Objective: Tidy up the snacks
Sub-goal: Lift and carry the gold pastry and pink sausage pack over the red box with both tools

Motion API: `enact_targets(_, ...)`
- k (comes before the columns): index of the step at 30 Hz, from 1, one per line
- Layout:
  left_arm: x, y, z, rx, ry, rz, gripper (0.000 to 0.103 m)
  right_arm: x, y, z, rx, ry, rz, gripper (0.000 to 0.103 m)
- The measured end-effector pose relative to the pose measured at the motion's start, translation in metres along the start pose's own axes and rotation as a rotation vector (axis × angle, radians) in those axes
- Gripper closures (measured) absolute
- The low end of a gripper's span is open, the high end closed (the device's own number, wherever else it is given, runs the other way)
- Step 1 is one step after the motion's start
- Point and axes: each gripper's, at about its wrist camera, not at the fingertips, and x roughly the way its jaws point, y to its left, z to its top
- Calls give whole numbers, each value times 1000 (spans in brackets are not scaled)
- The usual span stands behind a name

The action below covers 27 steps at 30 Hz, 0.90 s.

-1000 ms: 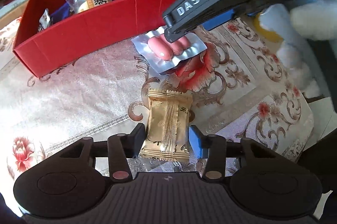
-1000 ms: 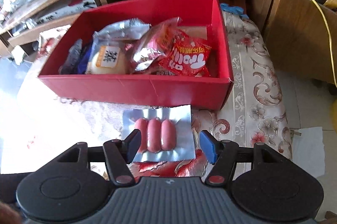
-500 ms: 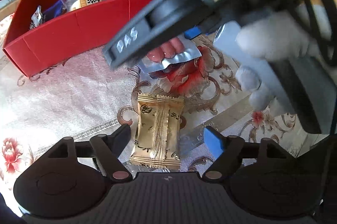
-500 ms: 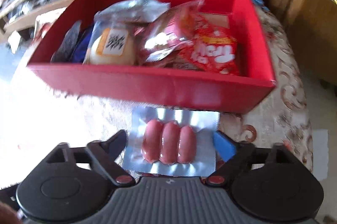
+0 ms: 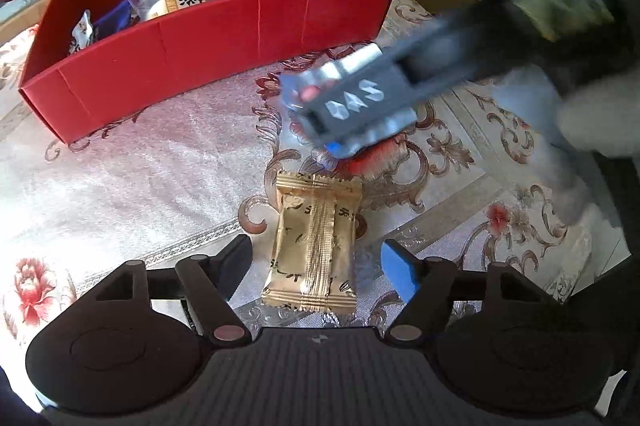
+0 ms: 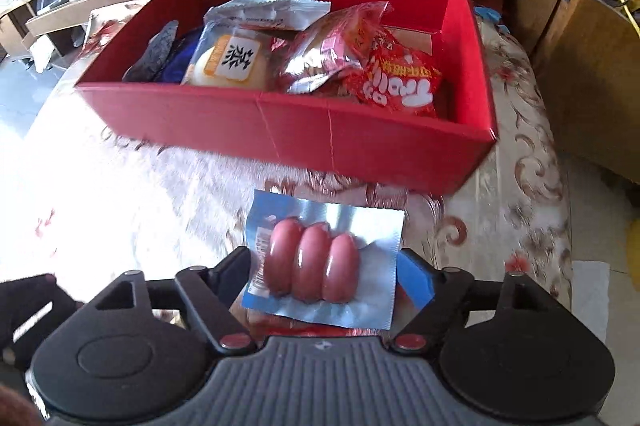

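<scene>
Red box (image 6: 296, 129) is the goal: right gripper (image 6: 320, 274) pinches the sausage pack (image 6: 320, 266) before it, while left gripper (image 5: 316, 258), jaws wide and empty, straddles the gold packet (image 5: 314, 242).

Worktop (image 5: 132, 161) covered by a pale, glossy cloth with brown scrollwork and red flowers; sunlight washes out its left part in both views. Resting directly on it: a red box (image 5: 224, 53), open-topped, standing toward the far side and filled with wrapped snacks; and a gold snack packet (image 5: 314, 244), lying flat nearer the camera, seam side up, well apart from the box. In the right wrist view the cloth (image 6: 516, 209) drapes over the right edge, beyond the box's (image 6: 304, 133) corner. Whether the sausage pack (image 6: 320, 262) touches the cloth cannot be told.
</scene>
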Motion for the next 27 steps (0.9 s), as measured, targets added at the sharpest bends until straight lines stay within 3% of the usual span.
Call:
enact_targets(12,-8,7,-1,-36,-9,-8,31,-37,-9,-25,20,-38,8,25)
enact_targets(18,6,-3,7,-21,-10,30,30,-45,-6,-24,24,-60,24,25)
enact_targets(22,3,-2,3,-18,-22,71,52,-45,-10,-25,31,-62,33,25)
enact_targets(27,-4,6,0,-65,-28,65,54,-52,-13,-23,41,-88,44,25)
